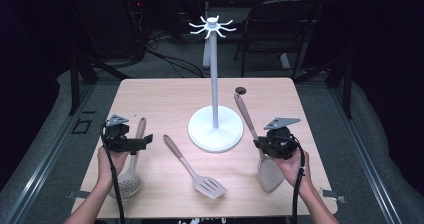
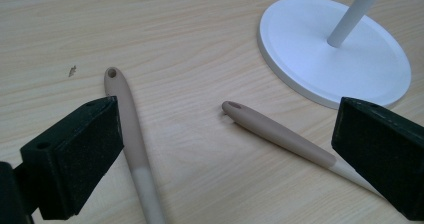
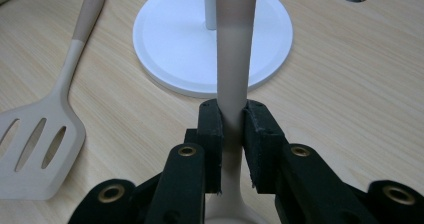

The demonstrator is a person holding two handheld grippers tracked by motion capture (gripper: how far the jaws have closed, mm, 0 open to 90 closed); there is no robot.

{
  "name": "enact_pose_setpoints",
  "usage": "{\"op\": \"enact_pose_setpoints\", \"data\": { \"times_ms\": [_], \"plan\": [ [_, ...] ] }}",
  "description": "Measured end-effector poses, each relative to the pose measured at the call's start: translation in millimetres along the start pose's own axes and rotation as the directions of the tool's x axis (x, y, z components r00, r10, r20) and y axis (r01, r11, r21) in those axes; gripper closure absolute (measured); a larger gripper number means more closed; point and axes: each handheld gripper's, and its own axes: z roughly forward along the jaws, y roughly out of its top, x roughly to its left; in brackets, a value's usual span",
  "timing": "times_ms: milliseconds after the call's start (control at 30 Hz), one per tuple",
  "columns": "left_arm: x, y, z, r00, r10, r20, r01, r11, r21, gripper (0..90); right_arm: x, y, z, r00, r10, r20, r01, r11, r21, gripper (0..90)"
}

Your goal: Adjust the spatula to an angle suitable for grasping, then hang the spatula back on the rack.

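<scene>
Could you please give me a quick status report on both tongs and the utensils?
Right tongs shut on spatula handle. Left tongs open over skimmer, not gripping. Stand close ahead; slotted turner flat on table.

Overhead view, two close tool-mounted views

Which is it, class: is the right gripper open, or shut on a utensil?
Shut on one. In the right gripper view, the right gripper has both pads pressed against the solid spatula's handle.
</scene>
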Motion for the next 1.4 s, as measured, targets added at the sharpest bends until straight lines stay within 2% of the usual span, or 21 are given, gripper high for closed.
{"op": "enact_pose_setpoints", "data": {
  "times_ms": [167, 333, 433, 667, 900, 1133, 1400],
  "plan": [
    [-3.0, 1.3, -0.4, 1.0000, 0.005, 0.002, -0.005, 1.0000, 0.007, 0.0, 7.6, 4.4, -0.5, 0.9990, -0.043, -0.015, 0.043, 0.999, -0.010, 78.9],
    [-7.0, 4.6, 1.5, 0.9998, 0.016, 0.008, -0.016, 0.9999, 0.004, 0.0, 15.2, 9.2, 2.4, 0.9975, -0.065, -0.025, 0.064, 0.997, -0.034, 78.9],
    [-10.5, 7.9, 1.3, 0.9997, 0.020, 0.013, -0.020, 0.9998, -0.008, 0.0, 19.2, 11.8, 3.3, 0.9966, -0.077, -0.028, 0.076, 0.997, -0.029, 78.9],
    [-23.3, 17.8, 0.7, 0.9980, 0.038, 0.051, -0.037, 0.9991, -0.023, 0.0, 29.7, 17.5, 9.2, 0.9942, -0.099, -0.042, 0.098, 0.995, -0.036, 78.9],
    [-33.4, 26.1, -1.1, 0.9956, 0.053, 0.077, -0.050, 0.9979, -0.041, 0.0, 36.4, 25.9, 15.0, 0.9925, -0.112, -0.049, 0.110, 0.993, -0.044, 78.9],
    [-41.4, 32.1, 2.8, 0.9932, 0.066, 0.097, -0.062, 0.9974, -0.035, 0.0, 40.3, 33.5, 19.8, 0.9912, -0.124, -0.046, 0.123, 0.992, -0.041, 78.9],
    [-60.2, 42.1, 6.3, 0.9869, 0.085, 0.137, -0.075, 0.9944, -0.074, 0.1, 39.5, 40.8, 23.8, 0.9928, -0.111, -0.045, 0.109, 0.993, -0.049, 78.9]
  ]
}}
